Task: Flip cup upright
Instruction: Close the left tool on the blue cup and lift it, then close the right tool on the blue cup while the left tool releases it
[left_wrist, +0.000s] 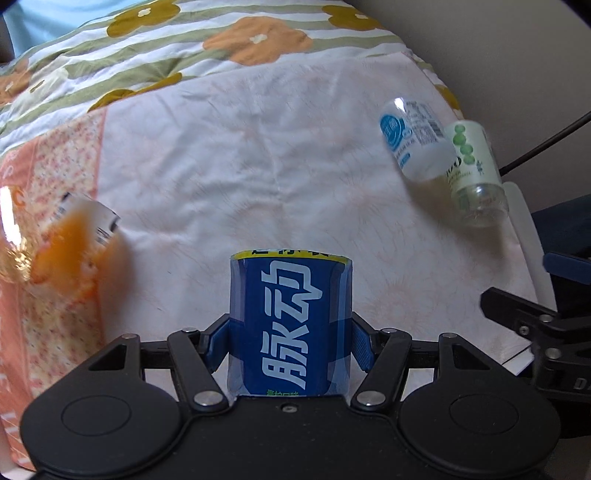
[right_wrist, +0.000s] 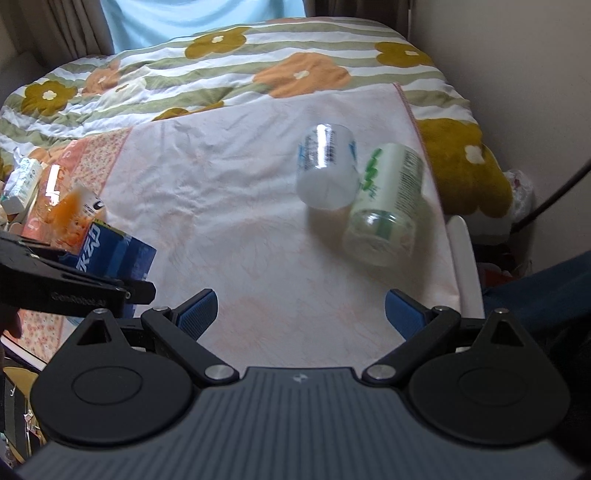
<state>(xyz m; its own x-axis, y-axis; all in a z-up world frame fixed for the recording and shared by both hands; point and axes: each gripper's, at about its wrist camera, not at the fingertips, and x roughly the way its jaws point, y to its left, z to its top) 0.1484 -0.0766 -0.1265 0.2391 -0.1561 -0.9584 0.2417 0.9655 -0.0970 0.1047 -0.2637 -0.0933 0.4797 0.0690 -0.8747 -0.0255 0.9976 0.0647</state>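
My left gripper (left_wrist: 290, 343) is shut on a blue-labelled cup (left_wrist: 290, 325) with white characters and a yellow band at its far end. The same cup (right_wrist: 114, 254) shows at the left of the right wrist view, held in the black left gripper. My right gripper (right_wrist: 300, 314) is open and empty above the pale pink cloth (right_wrist: 258, 240). A white-and-blue cup (right_wrist: 327, 166) and a green-labelled clear cup (right_wrist: 386, 206) lie tipped, touching each other, at the right of the cloth; both also show in the left wrist view (left_wrist: 415, 138) (left_wrist: 474, 173).
An orange-labelled clear cup (left_wrist: 70, 240) lies at the left of the cloth, also in the right wrist view (right_wrist: 72, 218). A flowered striped quilt (right_wrist: 221, 74) covers the bed behind. A small carton (right_wrist: 22, 181) lies at far left. A wall and cable (right_wrist: 554, 199) are right.
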